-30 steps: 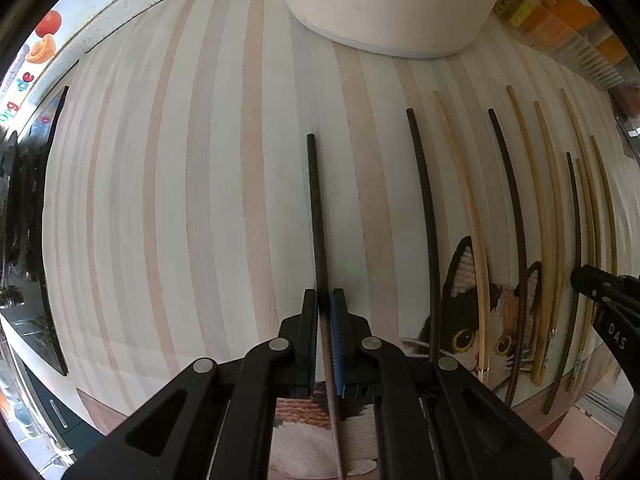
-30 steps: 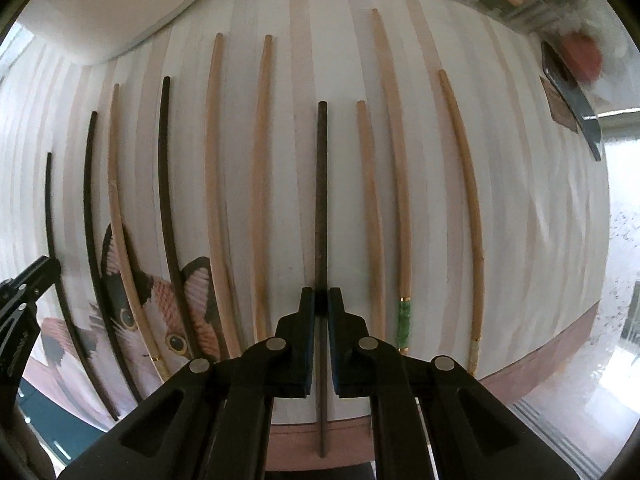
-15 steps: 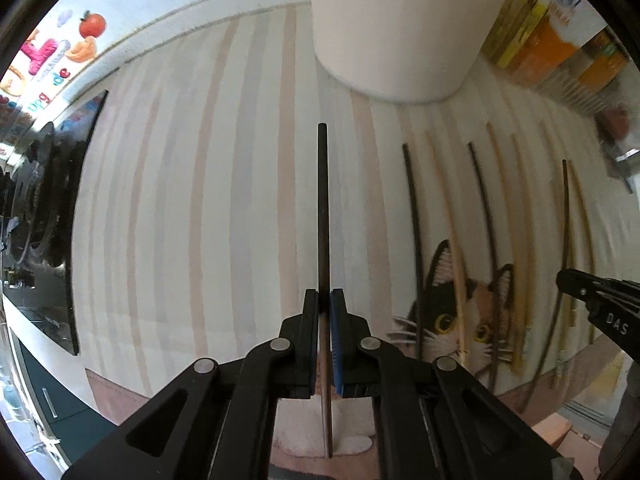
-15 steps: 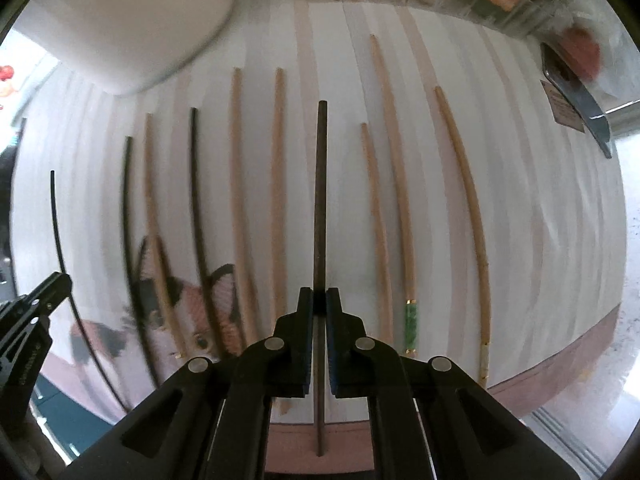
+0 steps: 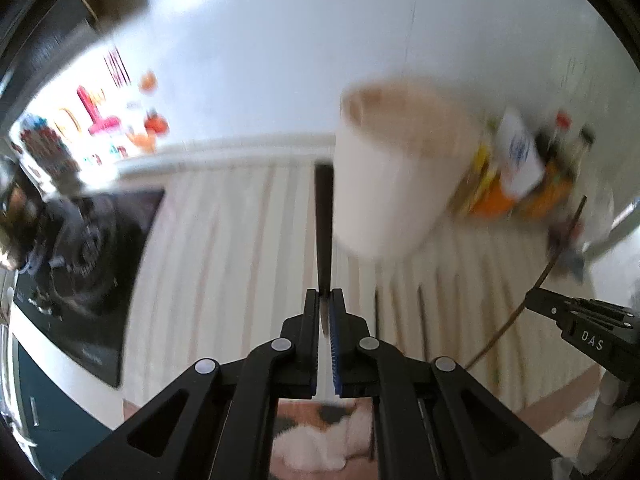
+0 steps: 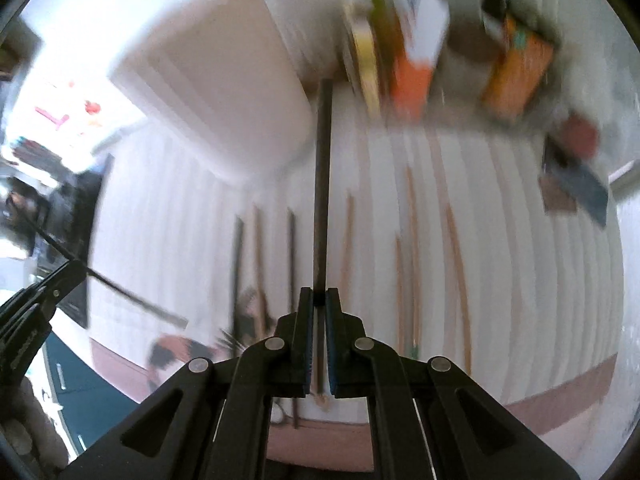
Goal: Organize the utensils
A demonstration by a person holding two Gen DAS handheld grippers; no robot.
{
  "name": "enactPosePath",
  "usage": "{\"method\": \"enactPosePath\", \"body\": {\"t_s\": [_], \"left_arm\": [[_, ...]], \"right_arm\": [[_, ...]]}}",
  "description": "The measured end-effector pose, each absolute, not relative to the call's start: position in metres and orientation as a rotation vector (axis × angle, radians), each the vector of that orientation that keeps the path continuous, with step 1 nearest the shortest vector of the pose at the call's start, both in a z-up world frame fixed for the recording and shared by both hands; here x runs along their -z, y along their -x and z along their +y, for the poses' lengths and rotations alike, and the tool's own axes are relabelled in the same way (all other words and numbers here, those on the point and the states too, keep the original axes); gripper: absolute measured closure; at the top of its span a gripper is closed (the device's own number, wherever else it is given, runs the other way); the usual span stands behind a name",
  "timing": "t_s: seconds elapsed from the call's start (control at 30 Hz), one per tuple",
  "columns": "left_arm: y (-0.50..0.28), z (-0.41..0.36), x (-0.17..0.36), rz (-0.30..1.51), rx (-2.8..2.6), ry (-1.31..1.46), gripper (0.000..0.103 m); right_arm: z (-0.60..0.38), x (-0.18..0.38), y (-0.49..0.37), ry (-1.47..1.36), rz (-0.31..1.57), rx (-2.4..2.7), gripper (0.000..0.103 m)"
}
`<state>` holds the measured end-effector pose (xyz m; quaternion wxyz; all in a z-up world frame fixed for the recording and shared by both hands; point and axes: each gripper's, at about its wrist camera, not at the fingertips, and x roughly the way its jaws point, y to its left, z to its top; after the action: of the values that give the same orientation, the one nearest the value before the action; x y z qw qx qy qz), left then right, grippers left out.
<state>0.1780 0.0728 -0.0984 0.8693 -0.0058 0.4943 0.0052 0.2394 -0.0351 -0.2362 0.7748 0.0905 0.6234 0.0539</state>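
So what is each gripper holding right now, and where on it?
Each holds one dark chopstick near its lower end: left gripper on the left chopstick, right gripper on the right chopstick. Long ends point forward.

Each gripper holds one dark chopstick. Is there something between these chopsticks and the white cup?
Nothing visible blocks either path. The left gripper holds its dark chopstick just left of the tall white cylindrical cup; the right gripper holds another dark chopstick just right of it, only air between.
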Motion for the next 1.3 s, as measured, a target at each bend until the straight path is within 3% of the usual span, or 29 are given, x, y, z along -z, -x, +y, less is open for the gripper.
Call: {"method": "enactPosePath", "body": {"t_s": [0.33, 0.5, 0.7, 0.8, 0.83, 0.9, 0.93, 0.97, 1.17, 1.3], "left_arm": [[-0.218, 0.075, -0.045, 0.744, 0.064, 0.094, 0.103], [-0.261, 0.062, -0.069, 0.682, 0.053, 0.064, 0.103], [-0.303, 0.079, -0.036, 0.766, 0.016, 0.102, 0.102], [-0.296, 0.1, -0.016, 0.806, -0.01, 0.138, 0.097], [-0.292, 0.106, -0.008, 0.821, -0.032, 0.133, 0.089], [-0.285, 0.117, 0.012, 0.853, -0.07, 0.13, 0.064], [-0.278, 0.126, 0.029, 0.876, -0.094, 0.133, 0.046], [-0.274, 0.127, 0.038, 0.89, -0.106, 0.138, 0.044], [-0.26, 0.129, 0.133, 1.072, -0.136, 0.143, 0.044], [-0.265, 0.115, 0.184, 1.165, -0.121, 0.121, 0.044]], "right_arm": [[-0.044, 0.059, -0.315, -0.239, 0.991, -0.26, 0.098], [-0.032, -0.004, -0.372, -0.19, 0.867, -0.257, 0.098], [-0.02, -0.006, -0.426, -0.173, 0.865, -0.229, 0.098], [-0.022, 0.006, -0.44, -0.188, 0.9, -0.232, 0.098], [-0.026, 0.007, -0.436, -0.209, 0.911, -0.249, 0.098], [-0.042, 0.013, -0.431, -0.235, 0.916, -0.27, 0.098], [-0.049, 0.012, -0.422, -0.253, 0.919, -0.283, 0.098], [-0.056, 0.012, -0.411, -0.268, 0.926, -0.297, 0.098], [-0.078, 0.033, -0.354, -0.283, 1.01, -0.303, 0.098], [-0.08, 0.101, -0.338, -0.272, 1.23, -0.252, 0.098]]}}
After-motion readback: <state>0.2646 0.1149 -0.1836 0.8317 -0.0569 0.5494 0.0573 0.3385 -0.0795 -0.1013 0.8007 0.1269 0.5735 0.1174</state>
